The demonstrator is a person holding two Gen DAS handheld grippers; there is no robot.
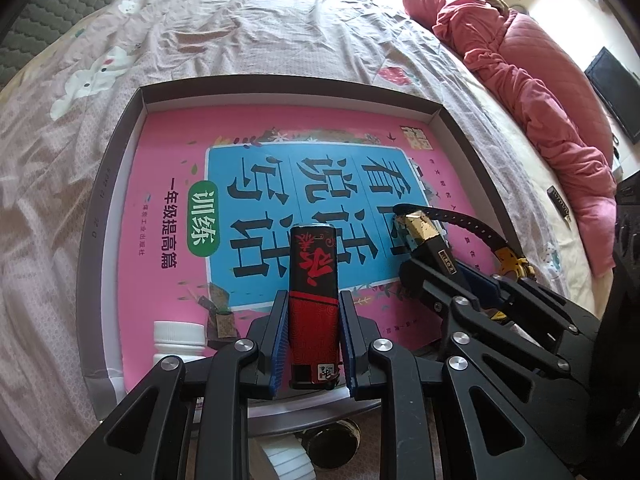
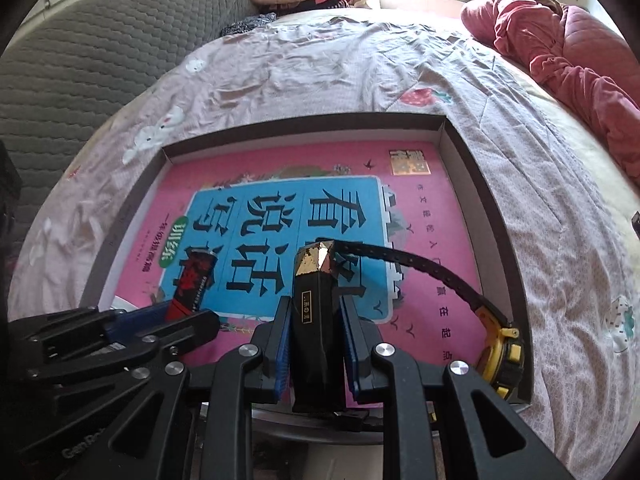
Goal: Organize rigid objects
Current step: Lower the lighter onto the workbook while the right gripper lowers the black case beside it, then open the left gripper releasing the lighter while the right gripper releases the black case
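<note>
While its base stays hidden, left gripper [image 1: 314, 316] clamps lighter [image 1: 313, 280]; right gripper [image 2: 314, 320] clamps gold-capped tube [image 2: 314, 300].

We see a shallow box [image 1: 116, 184] lying on the bed [image 1: 248, 32], with a book [image 1: 168, 152] flat inside it. On the book, a bottle [image 1: 179, 338] stands at the near left and a watch [image 2: 502, 346] lies at the near right. A quilt [image 1: 548, 120] is heaped at the bed's far right.
</note>
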